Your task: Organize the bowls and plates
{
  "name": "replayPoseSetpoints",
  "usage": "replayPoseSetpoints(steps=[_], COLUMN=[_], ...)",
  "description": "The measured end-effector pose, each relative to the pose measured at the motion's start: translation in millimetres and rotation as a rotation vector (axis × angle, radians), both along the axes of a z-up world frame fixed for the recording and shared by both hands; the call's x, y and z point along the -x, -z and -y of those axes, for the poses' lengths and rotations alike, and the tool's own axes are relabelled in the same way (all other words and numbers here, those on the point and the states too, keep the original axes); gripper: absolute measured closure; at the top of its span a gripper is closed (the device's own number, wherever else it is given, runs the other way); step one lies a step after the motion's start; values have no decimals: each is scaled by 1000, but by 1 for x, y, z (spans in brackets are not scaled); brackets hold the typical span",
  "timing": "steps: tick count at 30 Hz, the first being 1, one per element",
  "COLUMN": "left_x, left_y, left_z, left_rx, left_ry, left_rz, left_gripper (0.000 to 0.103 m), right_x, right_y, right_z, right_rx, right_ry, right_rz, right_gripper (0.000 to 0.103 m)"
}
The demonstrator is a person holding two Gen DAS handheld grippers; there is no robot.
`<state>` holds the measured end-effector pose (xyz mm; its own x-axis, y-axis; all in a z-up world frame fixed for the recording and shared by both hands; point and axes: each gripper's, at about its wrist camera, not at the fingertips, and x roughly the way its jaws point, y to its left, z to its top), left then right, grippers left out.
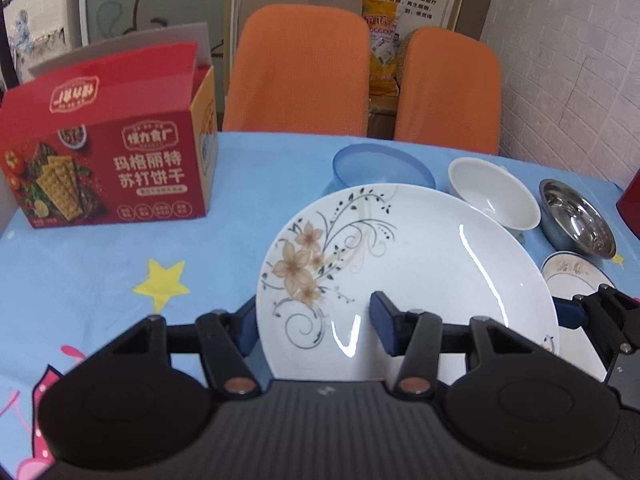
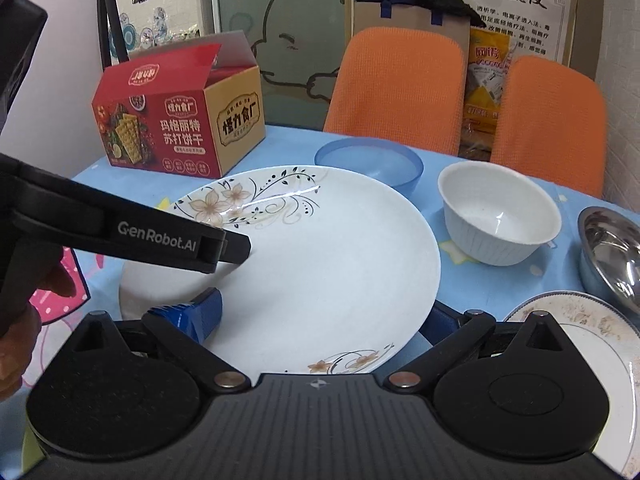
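Note:
A large white plate with a flower pattern is held tilted above the blue tablecloth. My left gripper is shut on its near left rim, one finger on top, the other under the rim. My right gripper is shut on its near right rim, one finger on top, the other beneath. Behind the plate stand a blue bowl, a white bowl and a steel bowl. A small patterned plate lies at the right.
A red cracker box stands open at the back left of the table. Two orange chairs stand behind the table. The left gripper's body crosses the right wrist view over the plate.

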<state>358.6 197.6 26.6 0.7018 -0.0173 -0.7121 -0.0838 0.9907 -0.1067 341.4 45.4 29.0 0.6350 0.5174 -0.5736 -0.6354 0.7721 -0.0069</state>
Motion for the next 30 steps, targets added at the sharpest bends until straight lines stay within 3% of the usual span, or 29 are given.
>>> replayPoseSetpoints(steps=[7,15,23,27,30], left_x=[69,139,157,160,166], left_y=[-16,8,34,37,25], left_z=[13,21,18,12,10], left_rx=[-13,-11,-38,-22,-44], left_ry=[23,15,-9,1,-18], left_rz=[12,-33,-54,-24,46], left_gripper=[51,51,51,50,21], right_x=[63,127,145,150,152], right_y=[-13,8,38,43,36], right_z=[24,38,35,38,45], right_rx=[-44,-65,-55,-63,-94], right_ry=[3,30,10,6,43], right_rz=[16,-51,-92,-54,-31], right_gripper=[13,13,13,16,15])
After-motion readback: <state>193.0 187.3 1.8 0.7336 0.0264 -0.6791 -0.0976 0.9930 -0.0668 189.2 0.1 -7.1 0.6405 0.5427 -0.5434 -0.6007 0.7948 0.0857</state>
